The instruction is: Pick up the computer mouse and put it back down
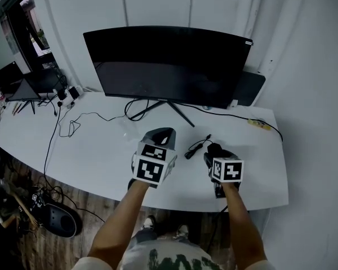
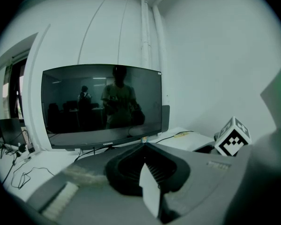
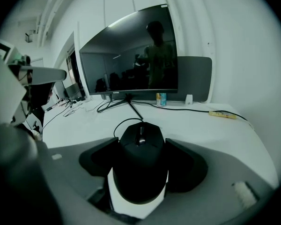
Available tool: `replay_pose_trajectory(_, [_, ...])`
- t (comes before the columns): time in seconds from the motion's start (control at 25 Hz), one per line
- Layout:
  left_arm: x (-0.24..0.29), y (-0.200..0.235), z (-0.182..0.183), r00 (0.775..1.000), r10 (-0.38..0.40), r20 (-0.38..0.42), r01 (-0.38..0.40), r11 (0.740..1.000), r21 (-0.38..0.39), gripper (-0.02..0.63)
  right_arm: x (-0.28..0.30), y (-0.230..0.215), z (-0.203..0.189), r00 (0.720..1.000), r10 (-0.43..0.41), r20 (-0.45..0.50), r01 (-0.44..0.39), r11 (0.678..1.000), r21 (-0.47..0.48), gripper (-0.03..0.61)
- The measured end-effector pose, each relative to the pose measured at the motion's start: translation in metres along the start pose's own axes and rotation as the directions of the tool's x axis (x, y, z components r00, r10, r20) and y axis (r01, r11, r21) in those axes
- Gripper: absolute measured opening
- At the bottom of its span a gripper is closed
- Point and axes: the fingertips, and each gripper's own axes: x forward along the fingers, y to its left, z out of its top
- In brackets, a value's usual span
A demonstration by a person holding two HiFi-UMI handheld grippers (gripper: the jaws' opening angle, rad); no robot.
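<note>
Your right gripper is clamped on the computer mouse, pads on both its sides, jaws fairly wide. The mouse is in front of the monitor, under its right half, with its cable trailing toward the monitor. Your left gripper is closed with nothing in it, also in front of the monitor.

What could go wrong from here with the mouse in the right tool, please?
The right tool grips the mouse only by its smooth, rounded sides, so it might slip or tilt out. Its cable trails on the desk; it could drag or snag and tug the mouse sideways when it is set down.
</note>
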Motion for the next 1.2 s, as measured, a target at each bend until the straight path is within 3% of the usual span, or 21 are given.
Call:
replay_pose_trajectory(0.44, [-0.013, 0.012, 0.002, 1.000, -0.003, 0.009, 0.003, 1.000, -0.016, 0.003, -0.027, 0.019, 0.039, 0.995, -0.011, 0.100, 0.015, 0.999, -0.036, 0.311])
replay_pose_trajectory(1.2, [-0.021, 0.028, 0.020, 0.998, -0.027, 0.057, 0.027, 1.000, -0.006, 0.003, -0.072, 0.038, 0.102, 0.960, -0.038, 0.279, 0.049, 0.998, -0.034, 0.311])
